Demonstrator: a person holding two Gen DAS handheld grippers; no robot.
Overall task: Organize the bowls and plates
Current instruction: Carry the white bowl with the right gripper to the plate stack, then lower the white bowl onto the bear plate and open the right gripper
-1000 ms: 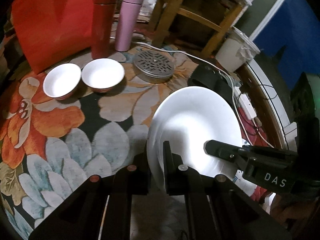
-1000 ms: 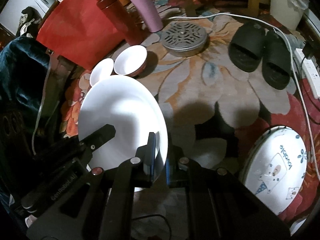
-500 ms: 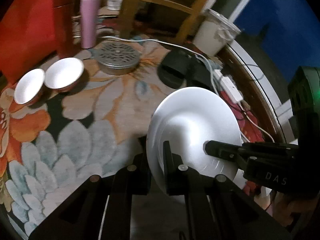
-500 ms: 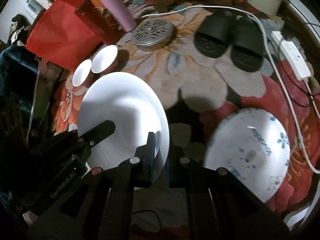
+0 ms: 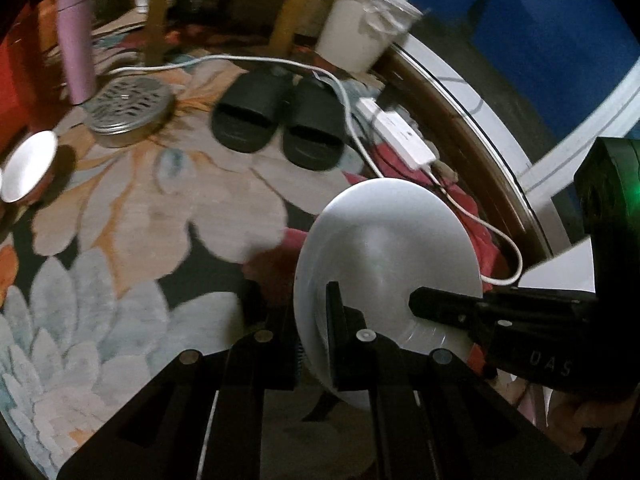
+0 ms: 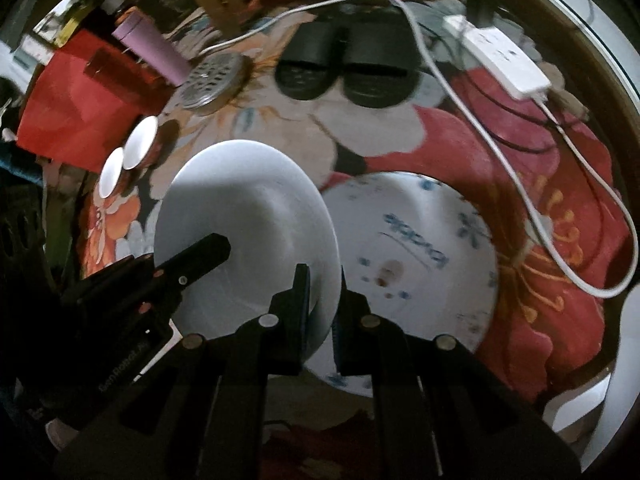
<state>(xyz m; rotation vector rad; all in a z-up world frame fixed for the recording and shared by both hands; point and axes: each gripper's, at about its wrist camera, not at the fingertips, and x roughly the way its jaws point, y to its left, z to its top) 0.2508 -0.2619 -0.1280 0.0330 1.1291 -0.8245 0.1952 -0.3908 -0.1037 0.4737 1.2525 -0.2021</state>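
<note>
Both grippers hold one plain white plate (image 5: 388, 248) by opposite rims, above the floral rug. My left gripper (image 5: 310, 312) is shut on its near rim; the right gripper (image 5: 416, 304) enters from the right of that view. In the right wrist view my right gripper (image 6: 322, 292) is shut on the white plate (image 6: 244, 208), and the left gripper (image 6: 220, 248) grips the far rim. Just right of and beneath it lies a patterned plate (image 6: 416, 248) with blue print. Two small white bowls (image 6: 130, 152) sit side by side on the rug at the left; one bowl (image 5: 28, 164) shows in the left wrist view.
Black slippers (image 5: 276, 116) lie on the rug (image 5: 120, 216) beyond the plates. A white cable and power strip (image 6: 504, 60) run along the right. A perforated metal lid (image 5: 128, 108), a pink tumbler (image 5: 76, 52), a red bag (image 6: 76, 104), wooden chair legs and a white bin (image 5: 364, 36) stand at the back.
Both grippers carried the white plate to the right across the rug. The bowls slid toward the left edge, and the patterned plate moved in close beside and under the white plate.
</note>
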